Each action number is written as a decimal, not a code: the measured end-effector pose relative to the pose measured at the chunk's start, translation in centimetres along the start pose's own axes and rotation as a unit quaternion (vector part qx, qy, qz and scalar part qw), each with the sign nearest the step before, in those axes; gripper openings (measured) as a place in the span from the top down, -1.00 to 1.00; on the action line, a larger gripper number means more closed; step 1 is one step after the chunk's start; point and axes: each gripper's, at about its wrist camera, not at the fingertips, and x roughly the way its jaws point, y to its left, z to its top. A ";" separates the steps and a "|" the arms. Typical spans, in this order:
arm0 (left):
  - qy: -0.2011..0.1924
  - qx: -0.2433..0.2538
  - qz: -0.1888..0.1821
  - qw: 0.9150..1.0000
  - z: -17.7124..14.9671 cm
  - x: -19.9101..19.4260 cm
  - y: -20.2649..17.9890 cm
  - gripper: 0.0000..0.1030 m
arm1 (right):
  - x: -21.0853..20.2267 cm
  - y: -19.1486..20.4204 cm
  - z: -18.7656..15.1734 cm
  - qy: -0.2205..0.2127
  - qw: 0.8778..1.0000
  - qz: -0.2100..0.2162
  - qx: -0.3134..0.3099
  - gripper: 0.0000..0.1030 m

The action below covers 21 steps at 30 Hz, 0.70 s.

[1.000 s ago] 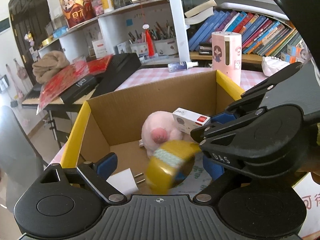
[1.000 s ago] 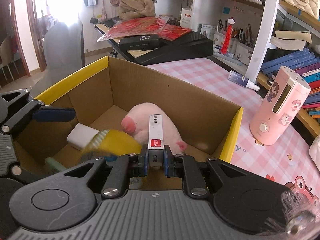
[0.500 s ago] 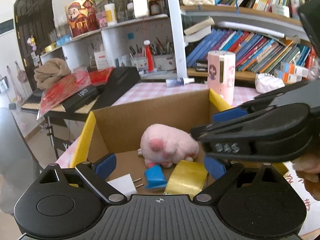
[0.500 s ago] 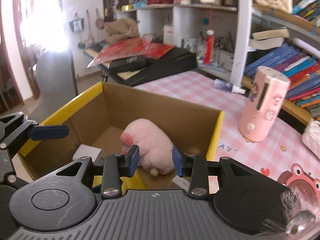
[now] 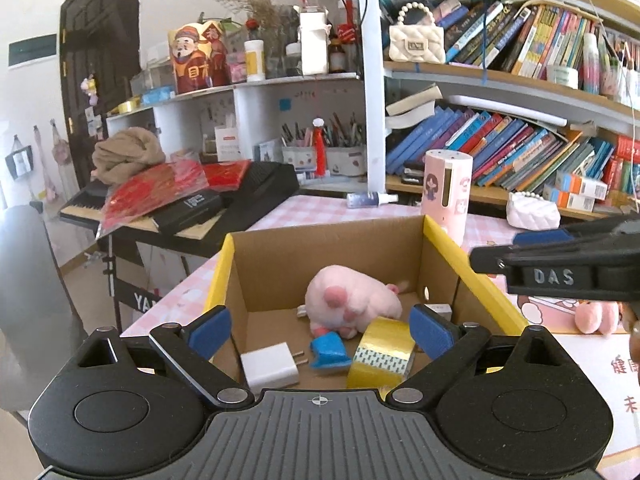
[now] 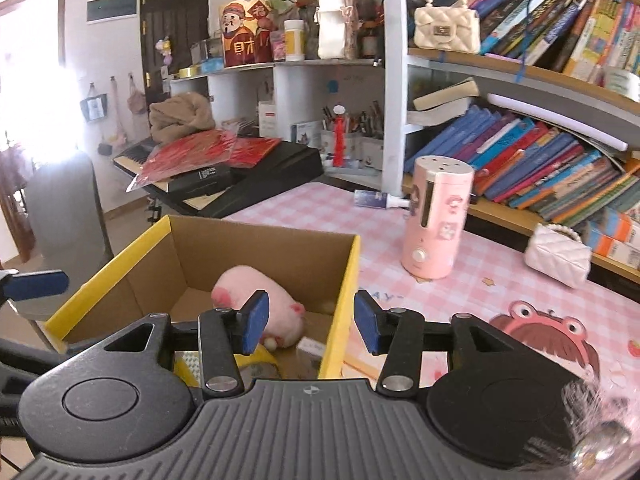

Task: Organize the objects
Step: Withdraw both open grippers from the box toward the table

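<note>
In the left wrist view, the left gripper point(image 5: 320, 332) gapes wide and empty at lower centre. The cardboard box point(image 5: 332, 256) beyond holds, left to right, a white charger point(image 5: 270, 368), pink plush toy point(image 5: 352, 300) and yellow tape roll point(image 5: 382, 354). The right gripper point(image 6: 306, 322), its jaws just opened, holds nothing.

Home study, crammed bookshelves point(image 5: 520, 148), pen pots point(image 5: 320, 152), keyboard piano point(image 6: 256, 172)

plush toy point(image 5: 352, 300) in box point(image 5: 328, 256), tape roll point(image 5: 380, 354) before it
</note>
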 end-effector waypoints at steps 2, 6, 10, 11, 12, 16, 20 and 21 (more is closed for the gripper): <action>0.001 -0.006 0.000 1.000 -0.5 -0.6 0.3 -0.89 | -0.8 0.3 -0.7 0.003 1.000 -0.008 -0.001 0.10; 0.009 -0.013 -0.001 1.000 -1.4 -1.7 0.6 -0.89 | -2.6 1.3 -2.4 0.013 0.999 -0.029 -0.015 -0.04; 0.018 -0.016 -0.001 1.000 -2.5 -3.0 0.8 -0.89 | -4.2 2.0 -4.4 0.026 0.998 -0.046 -0.016 -0.08; 0.020 -0.017 -0.002 1.000 -2.8 -3.3 0.9 -0.89 | -4.6 2.2 -5.0 0.030 0.998 -0.051 -0.014 -0.08; 0.022 -0.017 -0.003 1.000 -3.1 -3.6 1.0 -0.89 | -4.9 2.4 -5.4 0.034 0.998 -0.055 -0.011 -0.08; 0.034 -0.013 -0.008 0.999 -4.5 -5.0 0.8 -0.89 | -6.5 3.3 -7.3 0.041 0.997 -0.070 -0.010 -0.10; 0.048 -0.004 -0.015 0.999 -5.8 -6.3 0.5 -0.89 | -8.1 4.3 -9.0 0.046 0.996 -0.076 -0.009 -0.19; 0.051 -0.002 -0.016 0.999 -6.1 -6.6 0.4 -0.89 | -8.6 4.5 -9.4 0.048 0.996 -0.076 -0.009 -0.20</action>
